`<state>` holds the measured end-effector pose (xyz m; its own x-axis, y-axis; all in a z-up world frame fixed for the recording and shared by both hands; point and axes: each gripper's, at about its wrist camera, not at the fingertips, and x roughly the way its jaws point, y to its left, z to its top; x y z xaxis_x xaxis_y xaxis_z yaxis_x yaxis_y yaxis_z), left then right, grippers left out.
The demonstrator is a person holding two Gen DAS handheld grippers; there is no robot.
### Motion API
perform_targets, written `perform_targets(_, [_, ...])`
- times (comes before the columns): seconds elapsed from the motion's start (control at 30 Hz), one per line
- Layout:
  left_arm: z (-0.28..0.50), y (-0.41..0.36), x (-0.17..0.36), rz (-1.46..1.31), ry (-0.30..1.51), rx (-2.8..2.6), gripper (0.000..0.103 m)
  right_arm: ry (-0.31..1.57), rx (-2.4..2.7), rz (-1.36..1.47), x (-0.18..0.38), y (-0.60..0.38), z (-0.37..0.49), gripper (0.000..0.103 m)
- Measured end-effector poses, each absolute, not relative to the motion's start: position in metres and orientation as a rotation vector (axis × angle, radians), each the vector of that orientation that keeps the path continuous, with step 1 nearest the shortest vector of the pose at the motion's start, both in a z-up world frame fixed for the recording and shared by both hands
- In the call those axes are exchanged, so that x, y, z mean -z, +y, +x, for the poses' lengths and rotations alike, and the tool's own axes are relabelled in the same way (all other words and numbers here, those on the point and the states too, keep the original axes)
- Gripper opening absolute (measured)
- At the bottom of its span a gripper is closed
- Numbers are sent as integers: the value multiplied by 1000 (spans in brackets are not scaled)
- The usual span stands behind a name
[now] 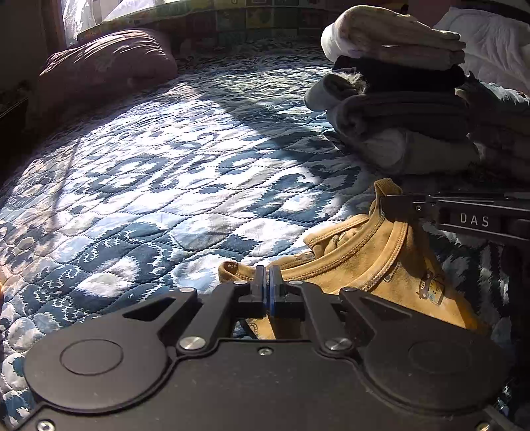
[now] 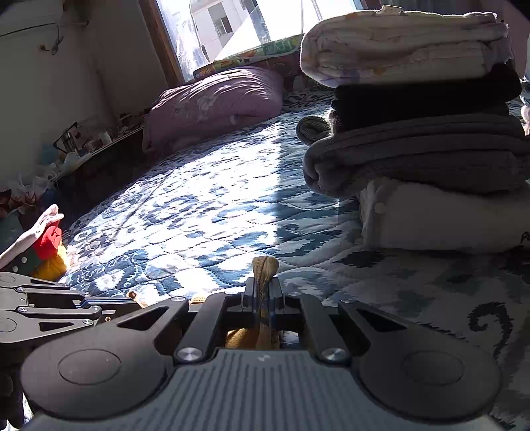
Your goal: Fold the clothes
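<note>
left tool: my left tool is pinching the edge of the mustard-yellow shirt; blue pads pressed together on the fabric, no gap showing
right tool: my right tool is clamped on a bunched fold of the same shirt; a tuft of it sticks up past the tips; from the left cam this tool comes in from the right, right at the neckline
shirt: low over the blue-and-white quilted bed, collar facing up, held at both ends; can't tell how much of it touches the quilt
stack: folded clothes pile just behind the shirt, cream piece on top, dark and grey ones under it
background: purple pillow near the window, well apart from everything
</note>
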<state>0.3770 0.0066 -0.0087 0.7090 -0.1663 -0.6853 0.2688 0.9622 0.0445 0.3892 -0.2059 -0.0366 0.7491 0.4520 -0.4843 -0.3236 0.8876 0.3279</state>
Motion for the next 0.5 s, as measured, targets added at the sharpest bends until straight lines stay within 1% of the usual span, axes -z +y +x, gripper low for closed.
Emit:
perform_targets(0.23, [330,23,-26,57,656,308,0,545,-513,168,-11,-224,349,8])
perform_targets(0.5, [259,36,-70,-8,599,373,0,520,-710,83,-75,-243,273,8])
